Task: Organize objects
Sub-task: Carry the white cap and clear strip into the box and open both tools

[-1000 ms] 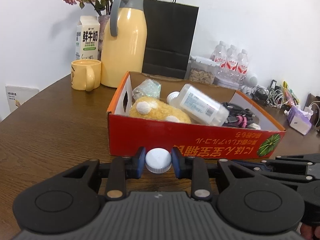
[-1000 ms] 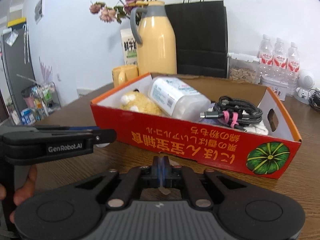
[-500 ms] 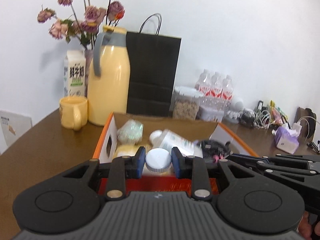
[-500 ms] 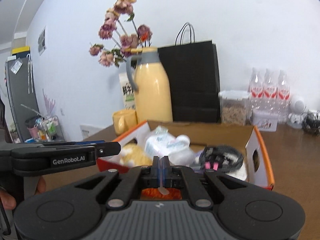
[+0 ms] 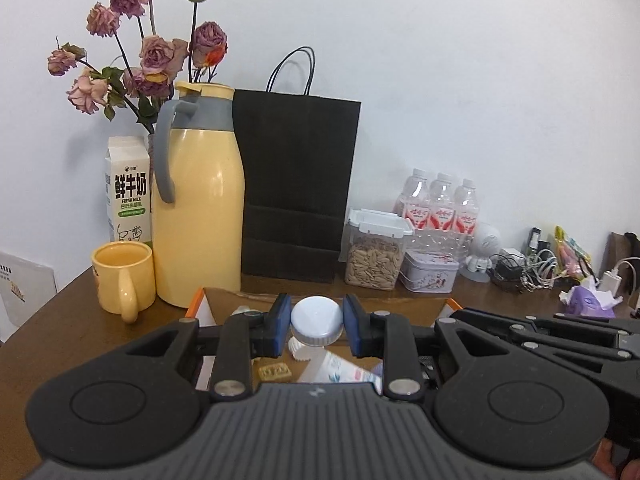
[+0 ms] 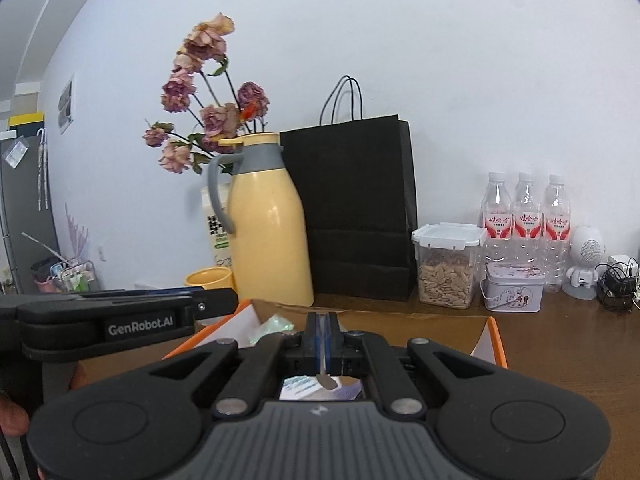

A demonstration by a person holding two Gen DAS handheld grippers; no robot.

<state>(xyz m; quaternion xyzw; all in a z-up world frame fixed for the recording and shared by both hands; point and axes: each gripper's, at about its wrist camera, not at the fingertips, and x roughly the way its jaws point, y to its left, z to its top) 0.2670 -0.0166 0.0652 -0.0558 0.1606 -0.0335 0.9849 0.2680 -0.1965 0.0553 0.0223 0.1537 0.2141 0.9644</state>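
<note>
left wrist view: white cap (image 5: 316, 320) sits clamped between left tool (image 5: 316, 325) pads

Two grippers (image 5: 317, 326) show. At the far left stand one yellow jug (image 5: 199, 200), one yellow mug (image 5: 123, 276) and one milk carton (image 5: 128, 188). One bunch of dried roses (image 5: 144, 56) rises behind them; its blooms are too crowded to count surely. One black paper bag (image 5: 298, 184) stands mid-table. To the right are three water bottles (image 5: 440, 208), one clear jar of seeds (image 5: 376, 256) and one small tin (image 5: 429, 276). One cardboard box (image 5: 224, 300) sits nearest, and one white cap (image 5: 317, 320).
</note>
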